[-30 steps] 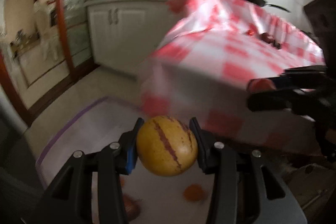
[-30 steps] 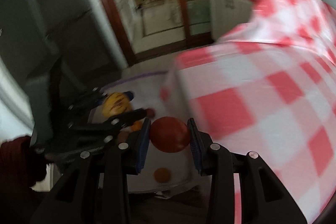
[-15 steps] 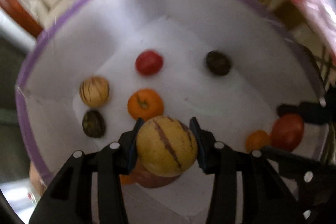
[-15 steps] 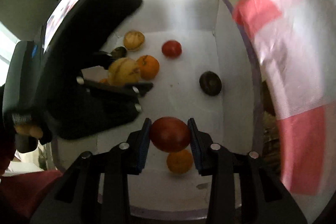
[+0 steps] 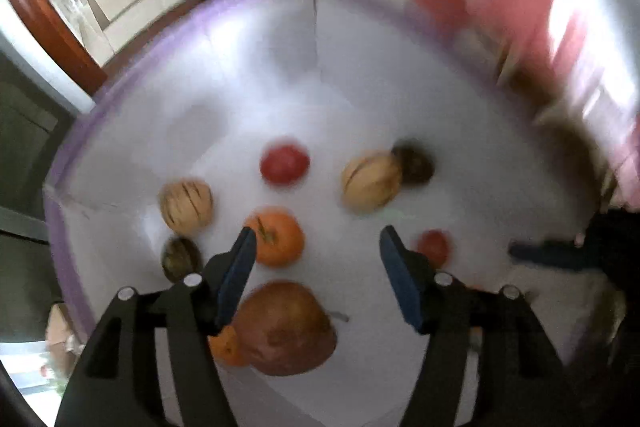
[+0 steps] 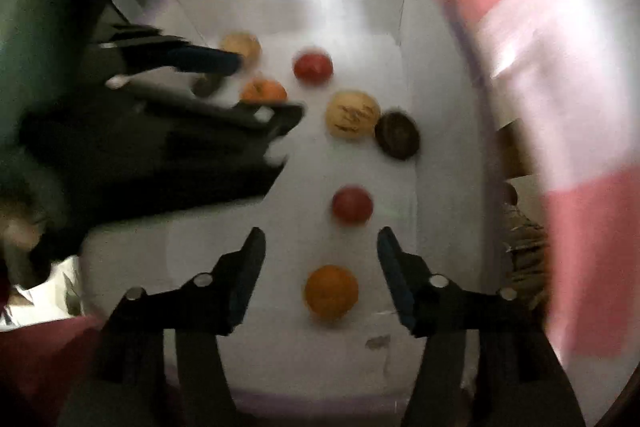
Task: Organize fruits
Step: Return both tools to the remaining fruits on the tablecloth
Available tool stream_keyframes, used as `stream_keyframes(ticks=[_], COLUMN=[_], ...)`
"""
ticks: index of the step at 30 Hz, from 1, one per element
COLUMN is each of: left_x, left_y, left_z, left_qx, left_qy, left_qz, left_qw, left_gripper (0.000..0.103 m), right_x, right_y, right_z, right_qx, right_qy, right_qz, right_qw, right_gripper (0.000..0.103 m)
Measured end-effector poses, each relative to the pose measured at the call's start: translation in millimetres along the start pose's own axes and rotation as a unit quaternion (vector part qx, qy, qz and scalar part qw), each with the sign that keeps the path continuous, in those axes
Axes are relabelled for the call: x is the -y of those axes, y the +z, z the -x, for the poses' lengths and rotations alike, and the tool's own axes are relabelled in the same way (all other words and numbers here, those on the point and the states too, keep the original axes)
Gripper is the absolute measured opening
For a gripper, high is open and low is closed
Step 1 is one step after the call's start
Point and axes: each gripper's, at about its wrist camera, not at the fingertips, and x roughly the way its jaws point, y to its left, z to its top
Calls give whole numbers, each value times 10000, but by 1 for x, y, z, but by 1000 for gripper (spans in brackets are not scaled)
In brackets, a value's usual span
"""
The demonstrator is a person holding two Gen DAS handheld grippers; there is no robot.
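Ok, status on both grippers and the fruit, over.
Left gripper and right gripper: jaws opening, nothing between them. Striped melon and red fruit lie loose in the white bin. Nothing in the way.

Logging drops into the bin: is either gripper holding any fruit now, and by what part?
Neither: left gripper and right gripper are opening, nothing between them.

No text, label, brand, number or sign can be read in either view. Both pictures are blurred by motion, and the surfaces that show carry no lettering that I can make out.
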Motion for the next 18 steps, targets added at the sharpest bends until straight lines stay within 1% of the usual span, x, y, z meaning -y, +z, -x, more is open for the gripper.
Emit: stream_keyframes(ticks=[1,2,3,4,5,6,7,8,9,10,11,12,13,14,16,17,18], left_x=[-2,-2,2,6,13,24,36,55,73,94,113,140,169,191,258,281,317], left_y=[8,18,23,29,36,44,49,57,63,71,76,86,94,102,121,128,141], left_z=[21,45,66,87,109,134,153,174,184,192,197,199,198,192,175,164,145], left_qx=[406,897,1332,1778,2217,2713,3118,3534,3718,3844,3882,3875,3817,3743,3366,3193,2897], left_qy=[16,136,293,464,606,697,715,733,763,784,731,537,303,149,-471,-638,-798], left_qz=[86,138,152,138,101,21,-76,-242,-411,-634,-801,-1028,-1241,-1386,-1890,-2009,-2161], left_qw=[9991,9958,9905,9829,9732,9600,9474,9323,9243,9176,9152,9145,9154,9168,9213,9239,9290], left_gripper=[69,73,82,86,90,101,102,102,102,102,102,102,102,102,102,102,102], right_x=[-2,-3,-4,-3,-2,1,9,19,30,48,66,80,101,120,163,189,213], right_y=[0,0,-2,-5,-9,-15,-24,-31,-34,-52,-65,-75,-88,-101,-129,-144,-158], right_z=[25,44,69,94,112,136,167,191,207,230,247,257,267,273,278,279,280], right_qx=[297,524,859,1216,1496,1851,2305,2667,2924,3257,3475,3546,3578,3561,3409,3236,3115], right_qy=[261,469,660,766,796,789,673,509,356,94,-249,-519,-912,-1206,-1709,-1948,-2155], right_qz=[-46,-49,-36,3,31,44,10,-53,-124,-271,-464,-629,-922,-1209,-1825,-2148,-2429], right_qw=[9992,9975,9941,9896,9855,9795,9707,9624,9555,9450,9362,9315,9248,9187,9062,9006,8930], right_gripper=[60,61,62,65,70,73,79,85,87,87,87,87,87,87,87,87,87])
